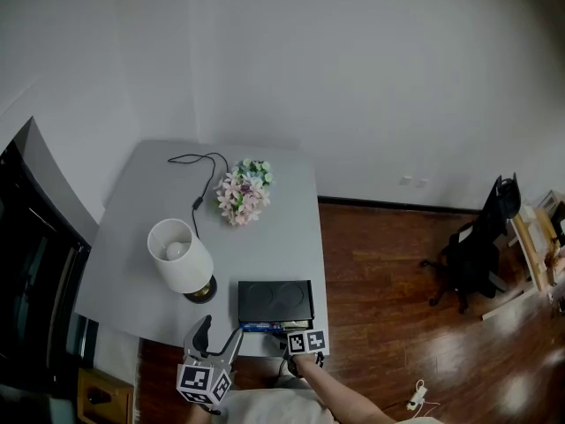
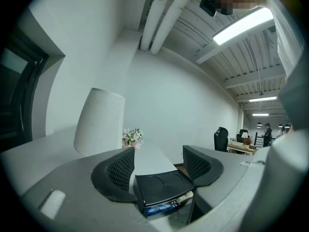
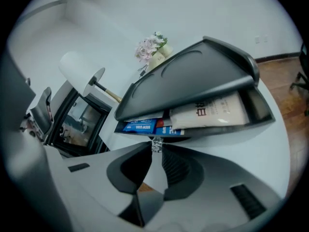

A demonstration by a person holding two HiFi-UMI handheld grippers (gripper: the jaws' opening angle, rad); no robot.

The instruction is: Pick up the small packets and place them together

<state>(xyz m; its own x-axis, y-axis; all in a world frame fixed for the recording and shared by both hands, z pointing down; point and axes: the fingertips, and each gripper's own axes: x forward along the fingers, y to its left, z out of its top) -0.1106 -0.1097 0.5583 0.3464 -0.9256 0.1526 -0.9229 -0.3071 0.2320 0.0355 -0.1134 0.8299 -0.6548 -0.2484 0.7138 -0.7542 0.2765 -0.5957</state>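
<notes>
A flat black lidded tray (image 1: 275, 300) sits at the grey table's (image 1: 141, 210) near edge. Under its lid (image 3: 193, 76) lie blue packets (image 3: 137, 125) and a white packet (image 3: 212, 112); a blue packet (image 2: 161, 208) also shows in the left gripper view. My right gripper (image 3: 156, 148) is at the tray's front opening, its tips shut on a small clear crinkled bit, seemingly a packet's edge. In the head view this gripper (image 1: 305, 343) is mostly hidden under its marker cube. My left gripper (image 1: 218, 334) hovers left of the tray; its jaws (image 2: 159, 166) stand apart with nothing between them.
A white-shaded lamp (image 1: 179, 256) stands just left of the tray, with its cord (image 1: 199, 179) behind it. A bunch of flowers (image 1: 244, 191) sits mid-table. A dark cabinet (image 1: 35, 254) borders the table's left. A black office chair (image 1: 481, 246) stands on the wooden floor at right.
</notes>
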